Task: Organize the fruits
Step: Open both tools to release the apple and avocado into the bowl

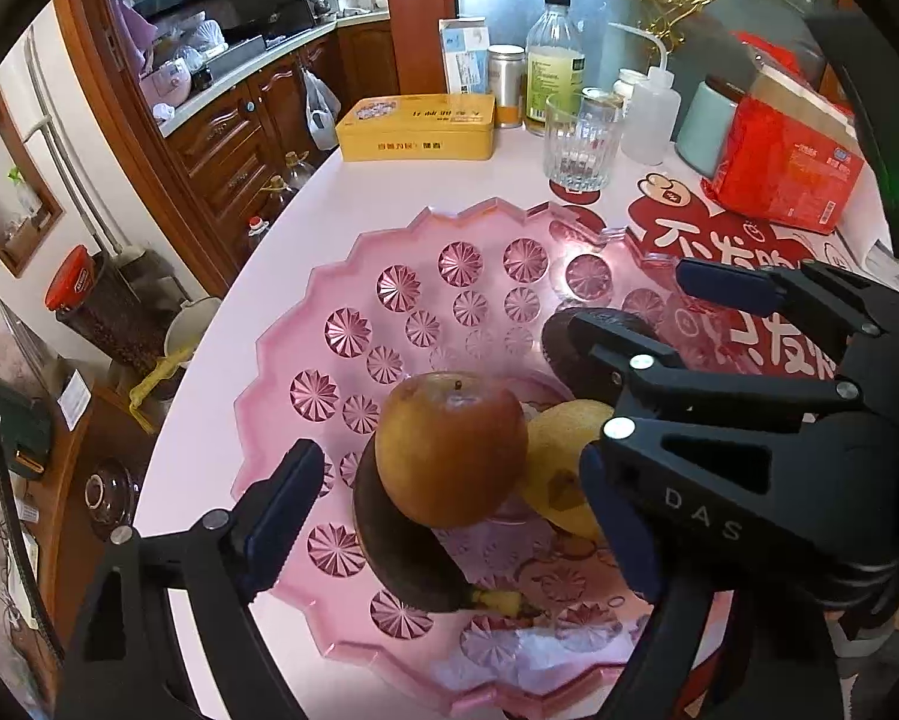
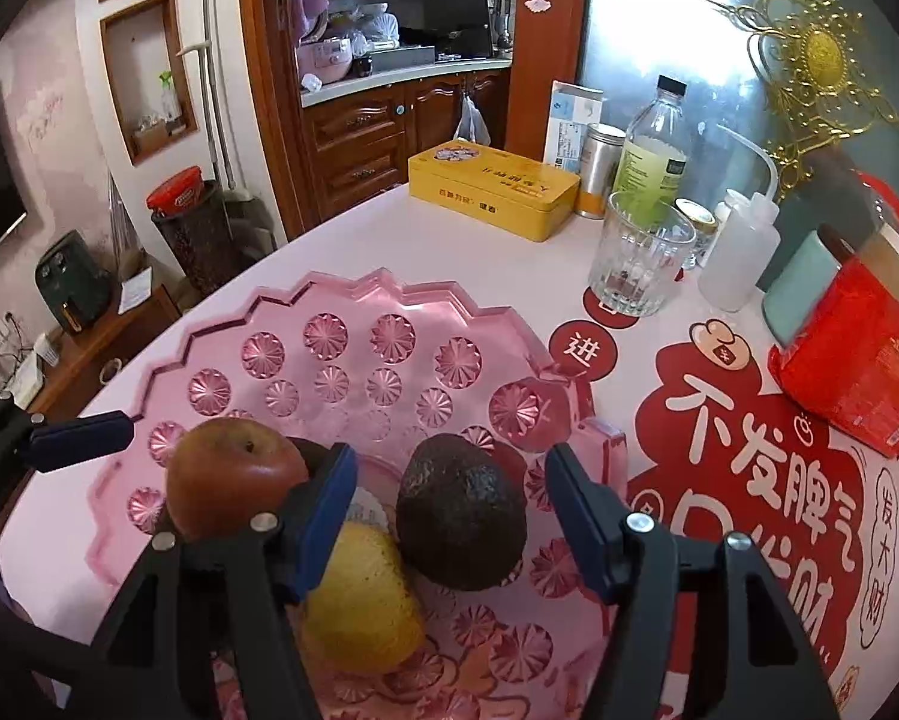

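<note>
While both claws gape wide and hold nothing, the left claw [image 1: 449,516] straddles the apple [image 1: 449,447], which sits on a dark banana [image 1: 401,558] in the pink bowl [image 1: 281,372]. The right claw [image 2: 449,516] flanks the avocado [image 2: 461,510], with the lemon [image 2: 359,600] just beside its left finger. Farther back on the tabletop [image 2: 449,240] stand a glass [image 2: 638,255], a yellow tin [image 2: 494,186] and a bottle [image 2: 653,150].

Both wrist views close above shared pink bowl [image 1: 341,276], facing kitchen
</note>
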{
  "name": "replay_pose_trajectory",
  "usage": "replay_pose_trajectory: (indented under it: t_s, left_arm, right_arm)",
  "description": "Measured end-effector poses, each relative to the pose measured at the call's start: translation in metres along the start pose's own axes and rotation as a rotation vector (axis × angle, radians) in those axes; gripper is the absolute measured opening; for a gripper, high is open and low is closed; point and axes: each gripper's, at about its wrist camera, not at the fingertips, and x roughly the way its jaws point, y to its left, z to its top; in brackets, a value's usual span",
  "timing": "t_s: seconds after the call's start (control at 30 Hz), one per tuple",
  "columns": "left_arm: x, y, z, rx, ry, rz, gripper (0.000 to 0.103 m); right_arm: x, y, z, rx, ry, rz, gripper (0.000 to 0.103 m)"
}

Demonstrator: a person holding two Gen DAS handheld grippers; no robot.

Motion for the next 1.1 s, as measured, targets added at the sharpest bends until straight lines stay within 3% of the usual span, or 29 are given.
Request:
replay_pose_trajectory:
  t_s: [0.43,1.1]
  left_arm:
    - [-0.055,0.008,-0.022,-0.040,-0.029,0.041,0.087]
    - [-0.151,-0.024,-0.082,-0.089,-0.073,0.065,0.088]
  right_arm:
    - [-0.059,-0.009,-0.011,0.031,-0.050,-0.048,0.066]
    - [-0.156,-0.008,-0.085,0.030,-0.037,-0.021,0.066]
